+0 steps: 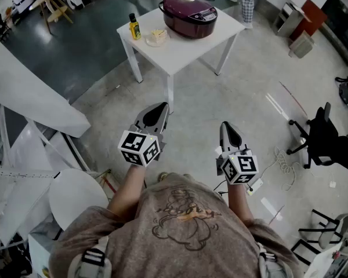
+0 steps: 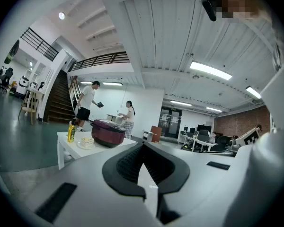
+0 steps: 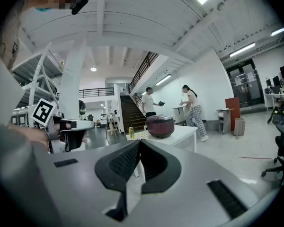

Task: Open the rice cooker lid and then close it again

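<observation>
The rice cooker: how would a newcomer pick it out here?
Find the small white table standing alone on the grey floor. On it, the rice cooker is the big rounded maroon pot, much larger than the yellow bottle and the little plate of food beside it.

Left gripper (image 2: 143,146): jaws closed tip to tip, nothing between them. Beyond, left of centre: white table (image 2: 62,140) bearing a maroon rice cooker (image 2: 107,132), lid down; a yellow bottle (image 2: 71,132) and a plate (image 2: 86,144) of food beside the cooker. Two people (image 2: 87,103) stand behind the table. Staircase (image 2: 57,100) at far left.
</observation>
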A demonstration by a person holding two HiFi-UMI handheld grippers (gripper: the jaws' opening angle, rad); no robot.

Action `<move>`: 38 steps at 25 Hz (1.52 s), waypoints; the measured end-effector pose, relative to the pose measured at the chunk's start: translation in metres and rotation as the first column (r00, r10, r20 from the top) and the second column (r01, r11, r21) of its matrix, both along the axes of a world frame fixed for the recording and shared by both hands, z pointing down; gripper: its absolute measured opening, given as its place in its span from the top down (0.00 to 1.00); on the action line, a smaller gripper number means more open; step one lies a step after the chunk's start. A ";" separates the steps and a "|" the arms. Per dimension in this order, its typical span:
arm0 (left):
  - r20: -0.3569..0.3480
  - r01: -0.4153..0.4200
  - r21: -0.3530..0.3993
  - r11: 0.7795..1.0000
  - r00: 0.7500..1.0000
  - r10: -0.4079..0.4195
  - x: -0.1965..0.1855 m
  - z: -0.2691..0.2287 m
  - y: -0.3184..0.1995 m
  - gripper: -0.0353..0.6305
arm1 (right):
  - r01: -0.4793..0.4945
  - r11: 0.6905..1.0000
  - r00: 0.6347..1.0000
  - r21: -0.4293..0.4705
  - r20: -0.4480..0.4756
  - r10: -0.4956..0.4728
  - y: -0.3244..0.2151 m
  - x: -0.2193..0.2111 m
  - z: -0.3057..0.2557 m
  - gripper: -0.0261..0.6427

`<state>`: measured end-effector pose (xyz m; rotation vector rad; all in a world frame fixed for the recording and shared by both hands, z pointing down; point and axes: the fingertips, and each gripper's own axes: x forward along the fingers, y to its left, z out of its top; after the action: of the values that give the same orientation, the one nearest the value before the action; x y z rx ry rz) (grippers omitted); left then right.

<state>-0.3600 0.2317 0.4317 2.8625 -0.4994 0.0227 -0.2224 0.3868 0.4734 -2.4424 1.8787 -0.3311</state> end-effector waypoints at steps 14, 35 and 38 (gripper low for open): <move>0.015 0.011 -0.007 1.000 1.000 -0.011 -0.001 0.009 -0.008 0.92 | -0.028 1.000 0.999 -0.015 0.015 0.028 -0.006 0.004 0.004 0.96; 0.016 -0.015 0.003 1.000 1.000 0.015 0.040 0.019 -0.076 0.92 | -0.017 1.000 1.000 -0.018 0.019 0.017 -0.082 0.026 0.019 0.96; 0.022 -0.009 0.000 1.000 1.000 0.009 0.059 0.019 -0.090 0.92 | -0.003 1.000 1.000 -0.015 0.026 0.004 -0.100 0.045 0.018 0.96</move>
<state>-0.3011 0.1415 0.4505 2.8673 -0.4911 0.0562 -0.1772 0.2867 0.4916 -2.4377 1.8681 -0.3762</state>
